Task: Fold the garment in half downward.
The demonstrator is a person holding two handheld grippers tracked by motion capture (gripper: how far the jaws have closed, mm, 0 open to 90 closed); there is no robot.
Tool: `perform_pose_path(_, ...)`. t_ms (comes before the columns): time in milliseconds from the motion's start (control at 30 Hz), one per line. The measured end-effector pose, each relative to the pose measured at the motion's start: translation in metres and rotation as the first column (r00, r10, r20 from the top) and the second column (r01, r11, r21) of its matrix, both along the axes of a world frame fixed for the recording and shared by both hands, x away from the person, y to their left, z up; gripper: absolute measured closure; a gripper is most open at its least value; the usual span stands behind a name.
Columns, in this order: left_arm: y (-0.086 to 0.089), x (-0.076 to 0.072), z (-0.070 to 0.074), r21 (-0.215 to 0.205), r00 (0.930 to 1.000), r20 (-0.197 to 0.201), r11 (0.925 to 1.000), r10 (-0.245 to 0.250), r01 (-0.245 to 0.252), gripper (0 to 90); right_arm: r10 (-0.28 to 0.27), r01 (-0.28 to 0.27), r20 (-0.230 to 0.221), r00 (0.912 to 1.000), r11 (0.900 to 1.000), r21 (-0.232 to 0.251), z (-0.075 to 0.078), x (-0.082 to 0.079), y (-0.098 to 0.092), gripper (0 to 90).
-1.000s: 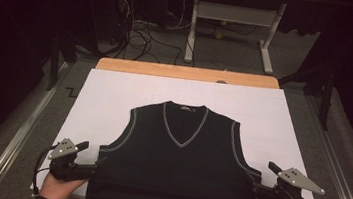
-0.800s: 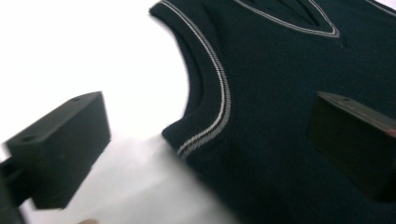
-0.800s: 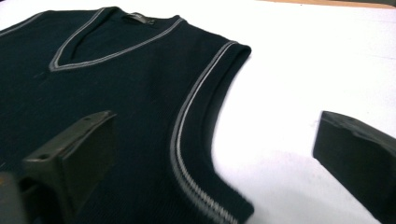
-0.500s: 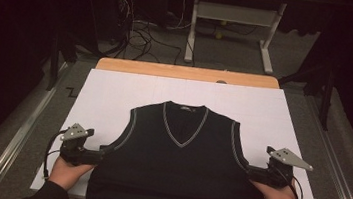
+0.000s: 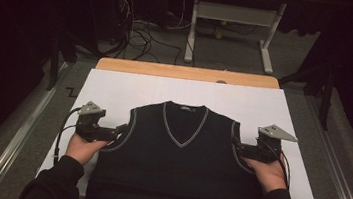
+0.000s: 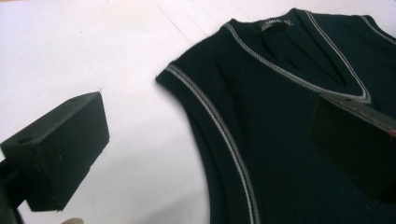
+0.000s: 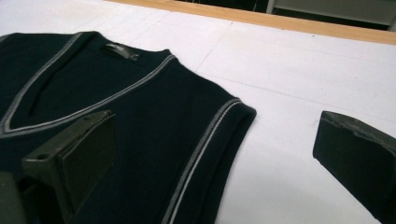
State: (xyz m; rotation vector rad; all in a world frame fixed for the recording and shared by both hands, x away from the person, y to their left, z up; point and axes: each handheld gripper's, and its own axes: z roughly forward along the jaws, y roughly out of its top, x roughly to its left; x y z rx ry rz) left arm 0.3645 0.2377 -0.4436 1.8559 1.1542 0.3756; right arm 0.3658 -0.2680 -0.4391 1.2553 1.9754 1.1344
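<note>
High view: dark sleeveless vest spread flat on white sheet, centre to lower centre of frame, V-neck toward the top. Left gripper at the vest's left armhole, lower left; jaws just been opening, now spread wide, straddling the grey-trimmed edge without pressing it. Right gripper mirrored at the right armhole, likewise just opened, released, cloth lying loose between. Wooden table edge beyond the sheet.
</note>
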Motion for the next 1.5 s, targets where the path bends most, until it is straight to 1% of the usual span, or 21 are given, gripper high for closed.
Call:
perform_pose_path(100,-0.006,0.012,-0.001,-0.002,0.9998,-0.018,1.0,0.001,-0.001,0.0,-0.011,0.01,-0.015,0.9998,1.0,-0.004,-0.002,0.009,0.002,0.6)
perform_pose_path(167,-0.009,0.018,-0.002,-0.005,0.9996,-0.026,1.0,0.007,-0.007,0.0,-0.022,0.022,-0.022,0.9995,0.999,-0.024,-0.003,0.015,0.003,0.6)
perform_pose_path(267,-0.011,0.028,-0.002,-0.016,0.9994,-0.031,0.9998,0.013,-0.013,0.0,-0.029,0.028,-0.043,0.9986,1.0,-0.012,-0.005,0.024,0.002,0.6)
perform_pose_path(333,-0.013,0.033,-0.002,-0.019,0.9994,-0.031,0.9996,0.018,-0.019,0.0,-0.036,0.036,-0.05,0.9981,0.999,-0.017,-0.006,0.029,0.002,0.7)
perform_pose_path(500,-0.021,0.051,-0.006,0.004,0.9974,-0.068,0.9997,0.025,-0.025,0.0,-0.055,0.053,-0.074,0.9958,0.998,-0.028,-0.006,0.046,0.004,1.2)
perform_pose_path(567,-0.021,0.057,-0.009,0.0,0.9947,-0.095,0.9992,0.039,-0.04,0.0,-0.063,0.06,-0.087,0.9942,0.998,-0.033,-0.007,0.051,0.006,1.4)
perform_pose_path(733,-0.026,0.069,-0.022,0.024,0.9858,-0.159,0.9984,0.055,-0.052,0.0,-0.082,0.078,-0.104,0.9912,0.996,-0.043,-0.007,0.062,0.01,5.4)
perform_pose_path(800,-0.029,0.072,-0.025,0.016,0.9816,-0.181,0.9982,0.06,-0.058,0.0,-0.092,0.087,-0.13,0.9872,0.995,-0.039,-0.011,0.066,0.011,7.4)
perform_pose_path(867,-0.031,0.074,-0.027,0.013,0.9759,-0.208,0.998,0.064,-0.063,0.0,-0.102,0.098,-0.15,0.9834,0.995,-0.036,-0.015,0.07,0.011,12.5)
perform_pose_path(900,-0.033,0.075,-0.028,0.018,0.974,-0.217,0.9978,0.066,-0.064,0.0,-0.106,0.102,-0.164,0.9807,0.994,-0.035,-0.017,0.072,0.01,15.7)
perform_pose_path(933,-0.035,0.076,-0.03,0.034,0.9714,-0.226,0.9973,0.072,-0.066,1.3,-0.11,0.105,-0.199,0.9738,0.994,-0.036,-0.023,0.075,0.01,18.3)
perform_pose_path(967,-0.036,0.076,-0.03,0.039,0.9699,-0.232,0.997,0.074,-0.066,1.3,-0.11,0.105,-0.199,0.9738,0.994,-0.036,-0.023,0.075,0.01,18.3)
perform_pose_path(1000,-0.037,0.076,-0.031,0.057,0.9676,-0.239,0.9961,0.08,-0.068,2.5,-0.108,0.102,-0.207,0.9723,0.994,-0.042,-0.025,0.075,0.011,18.9)
perform_pose_path(1100,-0.038,0.076,-0.032,0.078,0.9626,-0.254,0.994,0.094,-0.077,7.7,-0.107,0.093,-0.227,0.9679,0.993,-0.068,-0.03,0.077,0.013,22.5)
perform_pose_path(1167,-0.04,0.076,-0.032,0.087,0.963,-0.248,0.9925,0.105,-0.086,10.4,-0.109,0.095,-0.236,0.9656,0.993,-0.07,-0.03,0.077,0.015,24.3)
perform_pose_path(1300,-0.041,0.075,-0.031,0.106,0.9613,-0.245,0.989,0.126,-0.103,18.7,-0.106,0.086,-0.235,0.9661,0.992,-0.094,-0.032,0.078,0.018,28.2)
perform_pose_path(1333,-0.041,0.075,-0.031,0.096,0.9624,-0.245,0.9908,0.117,-0.096,21.8,-0.107,0.087,-0.235,0.9661,0.992,-0.095,-0.032,0.078,0.018,28.9)
perform_pose_path(1367,-0.042,0.075,-0.031,0.101,0.9644,-0.239,0.9908,0.112,-0.09,25.2,-0.107,0.087,-0.231,0.967,0.991,-0.098,-0.032,0.078,0.018,29.9)
perform_pose_path(1433,-0.045,0.073,-0.031,0.131,0.9677,-0.222,0.9872,0.119,-0.091,30.4,-0.109,0.085,-0.227,0.9679,0.99,-0.111,-0.033,0.078,0.019,31.8)
perform_pose_path(1467,-0.046,0.073,-0.031,0.139,0.9688,-0.217,0.9862,0.119,-0.09,37.1,-0.101,0.077,-0.22,0.9702,0.99,-0.116,-0.032,0.077,0.021,39.6)
perform_pose_path(1500,-0.047,0.072,-0.031,0.138,0.9696,-0.214,0.9864,0.118,-0.089,37.1,-0.101,0.077,-0.22,0.9702,0.99,-0.116,-0.032,0.077,0.021,39.6)
